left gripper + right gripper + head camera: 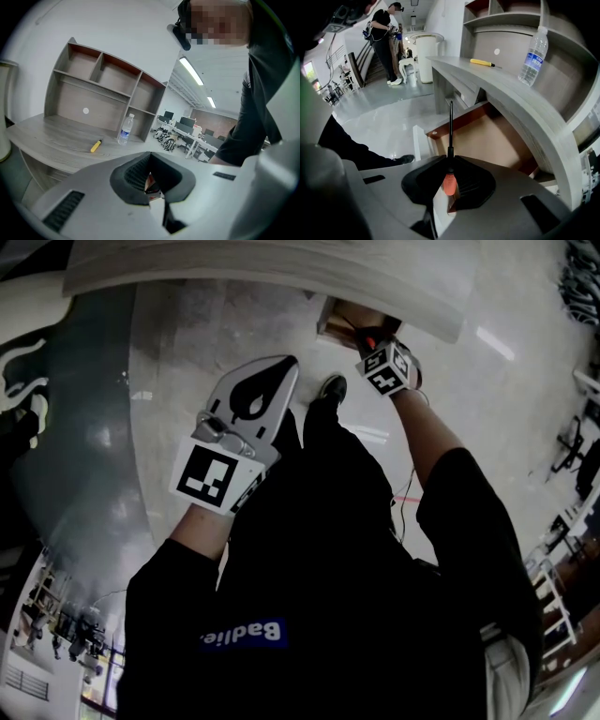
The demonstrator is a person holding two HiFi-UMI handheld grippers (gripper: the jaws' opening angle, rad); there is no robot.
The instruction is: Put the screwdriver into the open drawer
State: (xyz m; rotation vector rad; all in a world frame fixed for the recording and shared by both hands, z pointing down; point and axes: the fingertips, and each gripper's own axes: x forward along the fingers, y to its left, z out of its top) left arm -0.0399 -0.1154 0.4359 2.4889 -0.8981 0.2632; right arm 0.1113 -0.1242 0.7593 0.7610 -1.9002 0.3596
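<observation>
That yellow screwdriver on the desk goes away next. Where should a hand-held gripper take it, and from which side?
The yellow screwdriver lies flat on the desk top, open above. Likely best: come straight down and close across its thick handle; the thin shaft gives little to pinch.

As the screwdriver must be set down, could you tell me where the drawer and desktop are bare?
The open drawer is bare between its red-brown walls, under the desktop. The desktop is bare left of the yellow screwdriver; the water bottle crowds its other side.
</observation>
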